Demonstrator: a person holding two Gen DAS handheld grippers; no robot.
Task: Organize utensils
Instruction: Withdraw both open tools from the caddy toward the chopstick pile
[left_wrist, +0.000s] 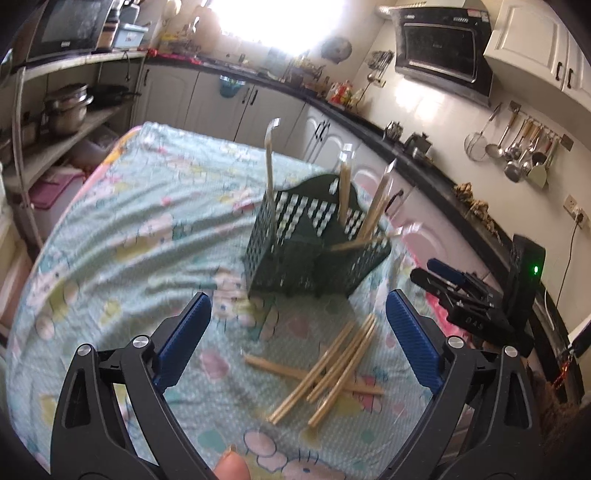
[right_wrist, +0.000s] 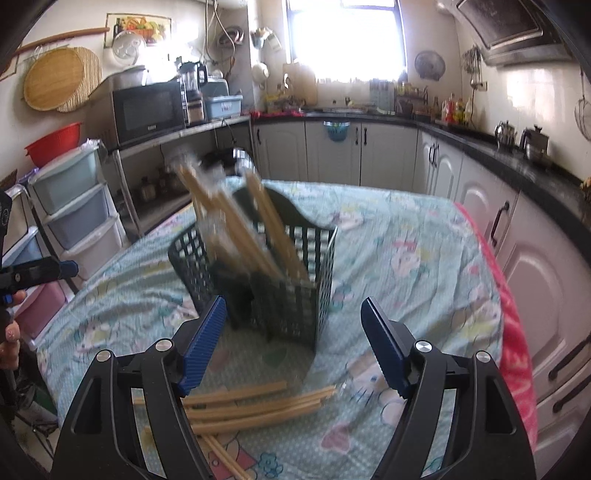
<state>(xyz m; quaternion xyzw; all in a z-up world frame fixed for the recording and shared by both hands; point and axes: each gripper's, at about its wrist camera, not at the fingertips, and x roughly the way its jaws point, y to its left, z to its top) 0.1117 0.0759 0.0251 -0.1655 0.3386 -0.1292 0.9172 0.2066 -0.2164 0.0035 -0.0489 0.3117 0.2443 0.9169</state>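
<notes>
A dark green slotted utensil basket (left_wrist: 295, 251) stands on the table with several wooden chopsticks (left_wrist: 347, 184) upright or leaning in it. It also shows in the right wrist view (right_wrist: 291, 295), its chopsticks (right_wrist: 236, 221) blurred. A loose pile of chopsticks (left_wrist: 332, 365) lies on the cloth in front of the basket, below it in the right wrist view (right_wrist: 251, 406). My left gripper (left_wrist: 299, 343) is open and empty, above the pile. My right gripper (right_wrist: 293, 350) is open and empty, just in front of the basket. The right gripper also shows at the right of the left wrist view (left_wrist: 443, 284).
The table carries a pale green cartoon-print cloth (left_wrist: 129, 229) with a red edge (right_wrist: 517, 350). Kitchen cabinets and a black counter (right_wrist: 517, 162) run along the right and back. Shelves with pots (left_wrist: 66, 110) and plastic drawers (right_wrist: 74, 206) stand to the left.
</notes>
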